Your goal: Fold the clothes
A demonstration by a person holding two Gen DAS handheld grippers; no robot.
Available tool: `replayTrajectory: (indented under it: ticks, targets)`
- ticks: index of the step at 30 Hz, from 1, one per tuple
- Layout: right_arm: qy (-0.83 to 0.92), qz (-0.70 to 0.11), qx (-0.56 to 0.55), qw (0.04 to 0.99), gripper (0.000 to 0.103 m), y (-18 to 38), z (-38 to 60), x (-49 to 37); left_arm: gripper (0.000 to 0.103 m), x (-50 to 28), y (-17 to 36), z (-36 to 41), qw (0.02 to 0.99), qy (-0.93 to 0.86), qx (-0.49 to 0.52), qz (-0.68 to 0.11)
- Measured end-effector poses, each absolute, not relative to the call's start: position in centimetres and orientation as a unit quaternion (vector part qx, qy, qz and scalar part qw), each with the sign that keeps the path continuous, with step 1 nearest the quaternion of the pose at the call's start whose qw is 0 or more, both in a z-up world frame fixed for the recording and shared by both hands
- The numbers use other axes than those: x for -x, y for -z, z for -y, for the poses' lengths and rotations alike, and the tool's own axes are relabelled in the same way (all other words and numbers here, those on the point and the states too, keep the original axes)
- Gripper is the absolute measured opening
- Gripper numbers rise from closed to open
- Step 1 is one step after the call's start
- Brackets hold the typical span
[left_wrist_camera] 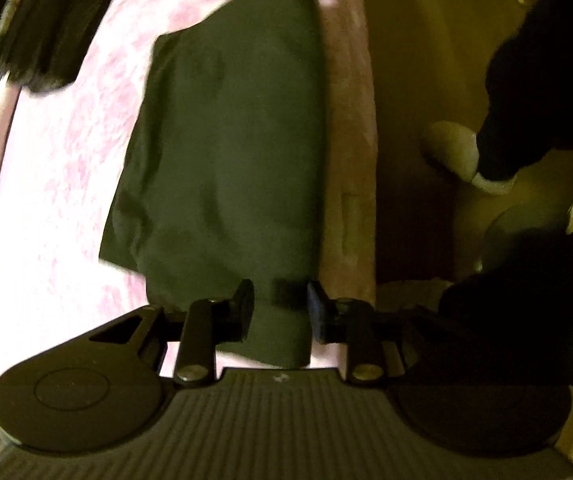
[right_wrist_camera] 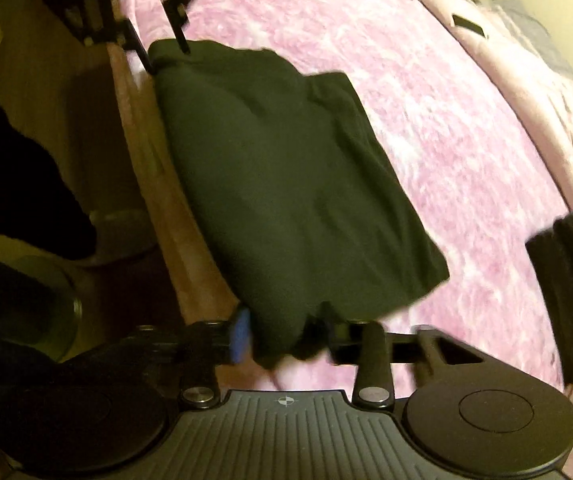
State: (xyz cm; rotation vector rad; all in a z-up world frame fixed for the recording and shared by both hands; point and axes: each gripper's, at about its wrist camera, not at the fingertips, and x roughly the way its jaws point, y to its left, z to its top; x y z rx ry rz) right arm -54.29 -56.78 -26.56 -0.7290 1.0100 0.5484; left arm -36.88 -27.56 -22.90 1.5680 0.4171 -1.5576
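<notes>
Dark green garment [left_wrist_camera: 226, 152] stretched along the near edge of the pink blanket [left_wrist_camera: 66, 208].
Your left gripper [left_wrist_camera: 280, 312] and right gripper [right_wrist_camera: 286, 336] each have an end bunched between clamped jaws.

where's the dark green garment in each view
Left wrist: the dark green garment runs up the centre, its near end between the left gripper jaws.
Right wrist: it lies centre-left, stretching from the right gripper toward the top left.
Shared landmark: the pink blanket under it.
</notes>
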Motion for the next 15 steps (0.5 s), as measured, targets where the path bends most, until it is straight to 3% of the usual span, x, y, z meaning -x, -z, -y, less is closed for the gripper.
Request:
replayTrajectory:
  ticks: [4, 10, 15]
  targets:
    - [-0.214, -0.503, 0.297, 0.783, 0.056, 25.6, 57.9, 54.1, 0.029, 32.2, 20.7, 27.9, 0.496, 0.628, -0.531, -0.277]
    - [-0.071, -0.541, 0.031, 0.837, 0.055, 24.1, 62.1, 48.3, 0.035, 25.6, 21.4, 32.6, 0.568, 0.602, -0.464, -0.317]
    - [0.002, -0.530, -0.088, 0.843, 0.055, 26.0, 64.9, 42.2, 0.039, 19.7, 23.8, 37.7, 0.605, 0.577, -0.397, -0.379]
